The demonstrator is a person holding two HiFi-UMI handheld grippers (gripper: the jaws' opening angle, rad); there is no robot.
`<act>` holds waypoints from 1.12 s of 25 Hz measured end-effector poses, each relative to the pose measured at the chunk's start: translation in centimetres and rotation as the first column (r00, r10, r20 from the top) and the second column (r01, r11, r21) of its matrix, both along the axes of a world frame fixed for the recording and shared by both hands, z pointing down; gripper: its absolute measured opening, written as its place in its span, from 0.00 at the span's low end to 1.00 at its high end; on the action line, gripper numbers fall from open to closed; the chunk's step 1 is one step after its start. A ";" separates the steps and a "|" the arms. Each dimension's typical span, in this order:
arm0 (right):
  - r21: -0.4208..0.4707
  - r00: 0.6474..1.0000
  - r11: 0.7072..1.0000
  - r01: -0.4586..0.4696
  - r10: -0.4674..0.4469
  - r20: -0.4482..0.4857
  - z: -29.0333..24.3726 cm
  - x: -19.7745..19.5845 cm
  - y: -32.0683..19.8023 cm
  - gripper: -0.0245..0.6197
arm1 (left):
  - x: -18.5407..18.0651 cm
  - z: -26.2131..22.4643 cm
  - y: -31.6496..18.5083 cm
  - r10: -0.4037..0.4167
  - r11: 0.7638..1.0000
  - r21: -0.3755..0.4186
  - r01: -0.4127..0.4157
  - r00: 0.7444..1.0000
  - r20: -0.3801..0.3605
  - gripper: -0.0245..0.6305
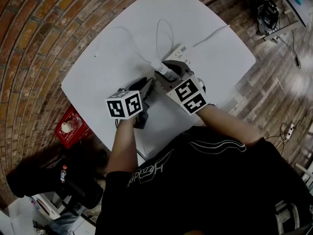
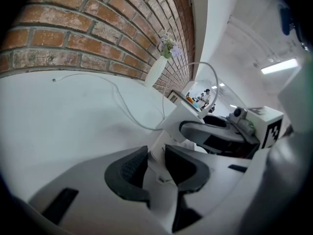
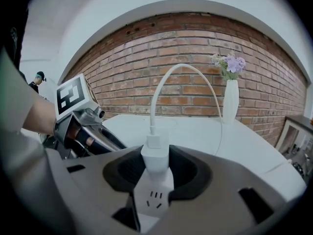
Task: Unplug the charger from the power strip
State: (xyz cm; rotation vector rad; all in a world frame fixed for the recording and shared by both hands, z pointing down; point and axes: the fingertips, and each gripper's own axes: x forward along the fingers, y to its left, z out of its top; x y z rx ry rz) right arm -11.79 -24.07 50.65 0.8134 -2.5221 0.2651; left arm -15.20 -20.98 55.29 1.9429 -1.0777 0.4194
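On the white table [image 1: 107,58] lies a white power strip [image 3: 154,198] with a white charger [image 3: 156,156] plugged into it. The charger's thin cable [image 3: 183,70] loops up and away across the table. My right gripper [image 3: 156,168] is shut on the charger, one pad against each of its sides. My left gripper [image 2: 156,168] is shut on the white power strip [image 2: 157,166] just in front of the right one. In the head view the left gripper [image 1: 149,86] and the right gripper [image 1: 162,72] meet at mid-table, and they hide most of the strip.
A white vase with flowers [image 3: 230,99] stands at the table's far edge by the brick wall. The strip's thicker cord [image 1: 210,35] runs off to the right. A red box [image 1: 71,126] sits on the floor under the table's left corner.
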 end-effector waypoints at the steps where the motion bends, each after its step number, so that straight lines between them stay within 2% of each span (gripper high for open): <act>1: -0.020 1.000 1.000 -0.009 0.010 0.022 0.0 0.2 -0.1 0.23 | 0.0 0.0 0.0 0.000 1.000 0.000 0.000 1.000 0.000 0.21; 5: -0.147 0.982 0.987 -0.068 0.092 0.164 -0.2 1.3 -1.2 0.22 | 0.2 -0.1 0.0 0.002 1.000 0.004 -0.002 1.000 -0.003 0.21; 8: -0.128 0.985 0.990 -0.056 0.076 0.155 -0.4 1.3 -1.0 0.22 | 0.1 -0.1 0.0 -0.003 1.000 0.005 0.003 1.000 0.000 0.21; 12: -0.223 0.963 0.972 -0.074 0.128 0.237 -0.7 2.3 -1.4 0.22 | 0.0 -0.1 0.0 -0.021 1.000 -0.015 0.021 1.000 -0.021 0.21; 15: -0.280 0.952 0.957 -0.075 0.152 0.266 -0.6 3.4 -1.2 0.23 | -0.2 -0.2 0.0 -0.033 0.999 -0.017 0.032 0.999 -0.032 0.21; 18: -0.323 0.940 0.945 -0.045 0.149 0.306 -1.3 4.0 -0.5 0.23 | -0.6 -0.6 0.2 -0.054 0.998 -0.007 0.054 0.999 -0.001 0.20; 21: -0.348 0.929 0.938 -0.006 0.134 0.345 -2.5 4.3 0.6 0.23 | -1.2 -1.7 1.0 -0.068 0.998 0.020 0.067 0.997 0.040 0.15; 25: -0.353 0.916 0.935 0.041 0.106 0.387 -4.7 4.6 2.1 0.23 | -1.8 -5.0 2.1 -0.138 0.988 0.060 0.139 0.990 -0.020 0.11; 28: -0.359 0.903 0.929 0.092 0.075 0.424 -6.4 5.1 3.8 0.22 | -0.5 -8.2 3.8 -0.122 0.987 0.098 0.130 0.989 -0.087 0.08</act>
